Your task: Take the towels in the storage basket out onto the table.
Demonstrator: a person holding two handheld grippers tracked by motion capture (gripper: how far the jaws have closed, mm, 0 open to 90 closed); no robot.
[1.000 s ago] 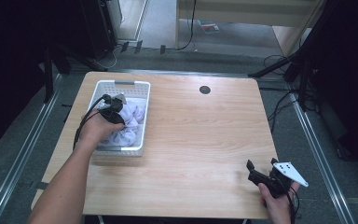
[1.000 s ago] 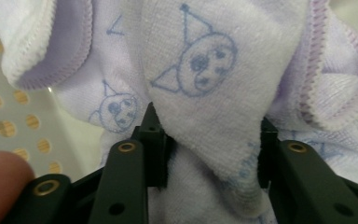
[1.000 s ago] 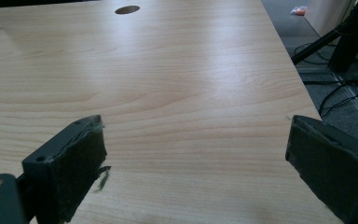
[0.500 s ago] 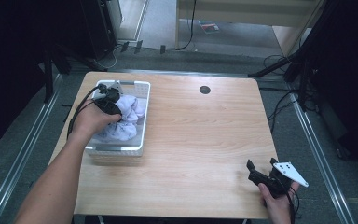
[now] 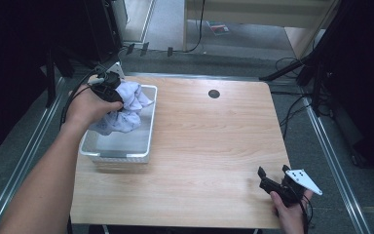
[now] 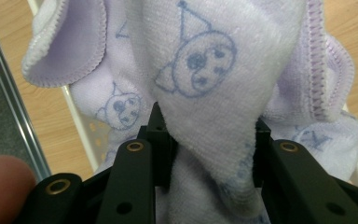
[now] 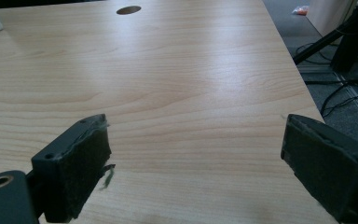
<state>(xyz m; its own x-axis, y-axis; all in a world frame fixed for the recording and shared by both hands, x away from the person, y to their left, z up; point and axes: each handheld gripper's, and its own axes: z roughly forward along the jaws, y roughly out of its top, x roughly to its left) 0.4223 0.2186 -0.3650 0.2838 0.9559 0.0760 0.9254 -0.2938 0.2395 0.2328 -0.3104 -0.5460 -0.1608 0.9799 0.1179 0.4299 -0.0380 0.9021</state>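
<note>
We see the left tongs (image 5: 111, 89) clamped on a bunched fold of a pale lilac towel (image 5: 122, 108), which hangs from them above the far end of the white perforated basket (image 5: 121, 155); its lower folds appear to trail at or within the basket's rim. In the left gripper view the towel (image 6: 205, 70) is pinched between the black jaws, its overlocked hem (image 6: 319, 56) falling free to one side. We judge the towel light, soft and limp: it will sag and swing, offers no stiff edge, and is best taken by a gathered fold or a hemmed corner, deep between the pads, since terry pile gives under pressure. Its print is a repeated cartoon face in a pointed hat; we can read no lettering or brand. The right tongs (image 5: 268, 183) rest open and empty at the near right corner of the worktop (image 5: 214, 141), well apart from the basket.
</note>
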